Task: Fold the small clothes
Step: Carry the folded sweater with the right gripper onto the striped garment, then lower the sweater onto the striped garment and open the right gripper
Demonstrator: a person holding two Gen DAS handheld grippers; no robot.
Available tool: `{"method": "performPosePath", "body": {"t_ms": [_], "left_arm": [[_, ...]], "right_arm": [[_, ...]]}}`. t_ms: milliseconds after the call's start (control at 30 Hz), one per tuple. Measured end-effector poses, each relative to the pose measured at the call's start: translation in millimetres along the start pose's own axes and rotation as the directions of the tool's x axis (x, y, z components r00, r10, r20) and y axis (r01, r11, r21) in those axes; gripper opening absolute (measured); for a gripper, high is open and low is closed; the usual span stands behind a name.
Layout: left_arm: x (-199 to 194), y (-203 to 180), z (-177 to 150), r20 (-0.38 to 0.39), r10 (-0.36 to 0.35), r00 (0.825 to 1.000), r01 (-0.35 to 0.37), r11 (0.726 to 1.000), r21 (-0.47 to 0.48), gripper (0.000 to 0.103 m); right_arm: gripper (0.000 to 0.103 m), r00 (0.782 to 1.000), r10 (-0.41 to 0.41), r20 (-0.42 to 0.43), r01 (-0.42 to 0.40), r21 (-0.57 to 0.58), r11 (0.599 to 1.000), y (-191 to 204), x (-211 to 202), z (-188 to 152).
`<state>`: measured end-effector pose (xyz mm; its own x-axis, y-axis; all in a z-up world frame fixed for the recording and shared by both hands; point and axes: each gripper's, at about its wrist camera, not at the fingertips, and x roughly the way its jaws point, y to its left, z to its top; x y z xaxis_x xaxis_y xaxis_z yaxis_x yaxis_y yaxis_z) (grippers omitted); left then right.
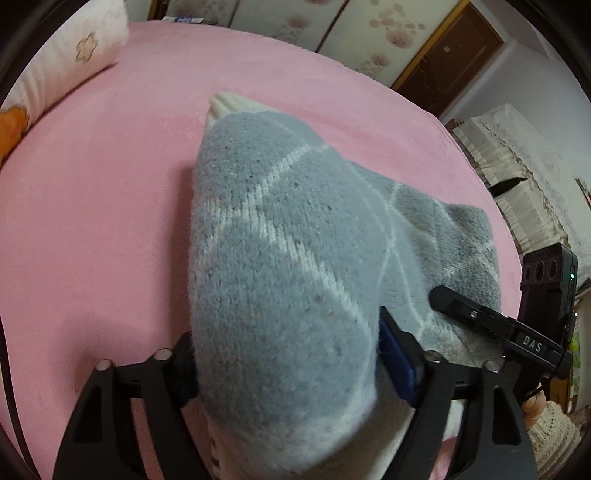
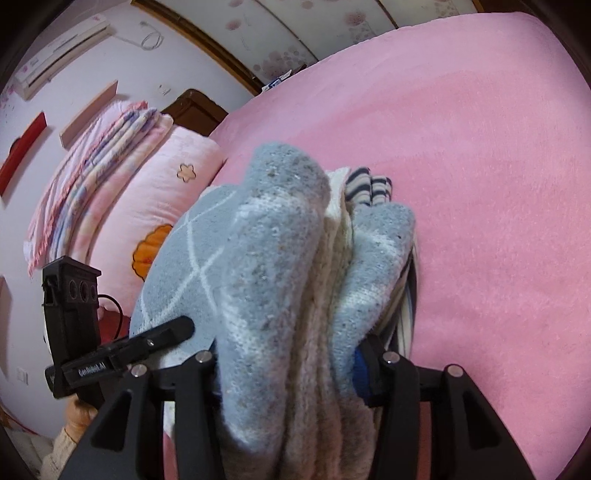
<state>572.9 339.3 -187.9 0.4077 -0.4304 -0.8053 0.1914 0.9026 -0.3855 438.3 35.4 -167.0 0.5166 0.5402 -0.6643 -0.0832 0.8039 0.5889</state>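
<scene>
A thick grey-blue sock with a white diamond pattern point(image 1: 280, 236) lies bunched over the pink bed point(image 1: 92, 203). My left gripper point(image 1: 288, 354) is shut on one end of it; the fabric hides the fingertips. My right gripper point(image 2: 291, 358) is shut on the other end of the grey-blue sock point(image 2: 258, 251), folded in several layers with its cream cuff. A navy-and-white striped sock point(image 2: 369, 186) peeks from behind the bundle. The right gripper's finger point(image 1: 465, 306) rests on the sock in the left wrist view; the left gripper's finger point(image 2: 162, 334) shows in the right wrist view.
A pink floral pillow point(image 2: 162, 206) and a folded striped quilt point(image 2: 96, 162) lie at the head of the bed. A cream lace-covered piece of furniture point(image 1: 517, 170) stands beside the bed. Flowered wardrobe doors point(image 1: 332, 33) are behind.
</scene>
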Motion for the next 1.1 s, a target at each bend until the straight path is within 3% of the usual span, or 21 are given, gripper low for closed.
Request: {"method": "performPosePath", "body": {"t_ms": [100, 167, 300, 400, 500, 667, 800, 1000, 1100], "left_arm": [[-4.0, 5.5, -9.9, 0.02, 0.054, 0.998, -0.054, 0.999, 0.003, 0.098], [-9.8, 5.1, -12.2, 0.036, 0.072, 0.997, -0.073, 0.997, 0.002, 0.099], [-23.2, 3.8, -24.2, 0.067, 0.172, 0.983, -0.175, 0.984, 0.036, 0.103], [-32.8, -11.1, -29.3, 0.106, 0.244, 0.964, -0.251, 0.966, 0.061, 0.103], [-45.8, -24.7, -38.6, 0.162, 0.324, 0.932, -0.339, 0.938, 0.073, 0.103], [-67.9, -20.9, -60.9, 0.213, 0.415, 0.885, -0.433, 0.9, 0.045, 0.103], [-60.4, -28.1, -77.3, 0.223, 0.454, 0.863, -0.472, 0.881, 0.033, 0.103], [-55.3, -17.6, -84.4, 0.215, 0.439, 0.872, -0.437, 0.897, -0.061, 0.103], [-54.8, -20.6, -88.1, 0.222, 0.459, 0.86, -0.454, 0.888, -0.074, 0.103]], "right_arm": [[0.058, 1.0, -0.019, -0.013, 0.019, -0.051, 0.999, 6.3, -1.1, -3.6], [0.058, 0.998, -0.059, -0.004, 0.058, -0.099, 0.993, 14.4, -6.9, -6.5], [0.065, 0.989, -0.143, 0.022, 0.145, -0.186, 0.972, 24.7, -19.8, -11.2], [0.066, 0.973, -0.216, 0.082, 0.23, -0.26, 0.938, 33.2, -38.4, -14.6], [0.067, 0.958, -0.258, 0.126, 0.285, -0.311, 0.907, 39.0, -56.0, -20.3], [0.068, 0.922, -0.365, 0.13, 0.387, -0.366, 0.846, 37.1, -56.9, -28.5], [0.068, 0.911, -0.39, 0.135, 0.411, -0.365, 0.835, 37.7, -57.3, -29.0], [0.068, 0.882, -0.441, 0.168, 0.469, -0.411, 0.782, 41.4, -46.8, -37.9], [0.068, 0.882, -0.439, 0.169, 0.469, -0.403, 0.786, 41.9, -47.3, -39.5]]}}
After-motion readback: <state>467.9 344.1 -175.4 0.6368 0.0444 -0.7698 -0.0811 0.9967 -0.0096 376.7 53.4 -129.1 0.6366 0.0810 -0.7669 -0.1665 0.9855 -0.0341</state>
